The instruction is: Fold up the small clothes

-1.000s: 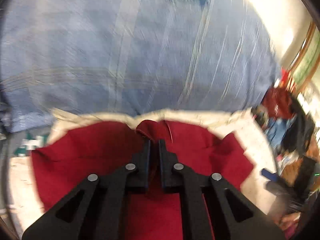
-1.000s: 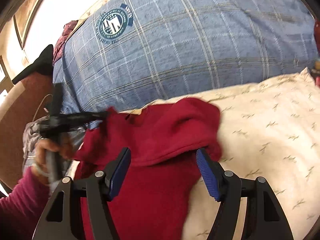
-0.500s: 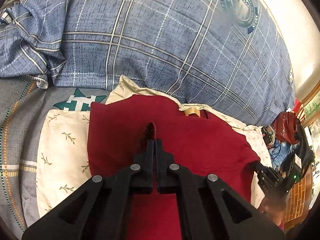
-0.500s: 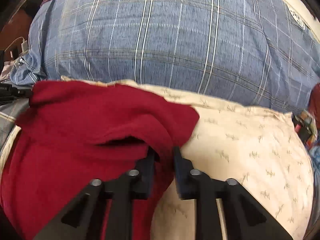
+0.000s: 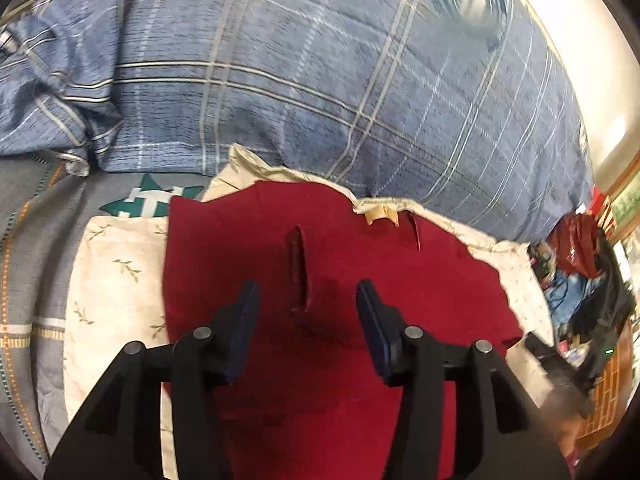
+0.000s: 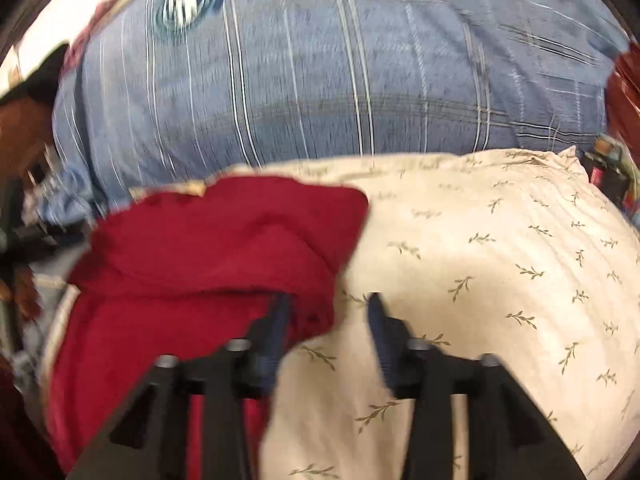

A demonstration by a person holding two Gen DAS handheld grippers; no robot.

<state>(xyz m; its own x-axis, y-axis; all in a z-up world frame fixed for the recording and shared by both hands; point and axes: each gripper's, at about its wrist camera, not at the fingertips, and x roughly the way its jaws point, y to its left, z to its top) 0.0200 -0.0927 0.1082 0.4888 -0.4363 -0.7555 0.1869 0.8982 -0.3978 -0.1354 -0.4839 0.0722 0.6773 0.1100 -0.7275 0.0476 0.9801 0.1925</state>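
Since the previous frame, I see both tools released: the left tool (image 5: 306,300) is spread above the red garment (image 5: 320,280), and the right tool (image 6: 328,312) is spread at its folded edge. The garment lies on the cream pillow (image 6: 500,260)

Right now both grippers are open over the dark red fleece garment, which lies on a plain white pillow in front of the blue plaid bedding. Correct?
Not quite: the pillow isn't plain white. The right wrist view shows cream fabric printed with small leaf sprigs. The rest holds: left gripper and right gripper are both open over the dark red fleece garment, in front of the blue plaid bedding.
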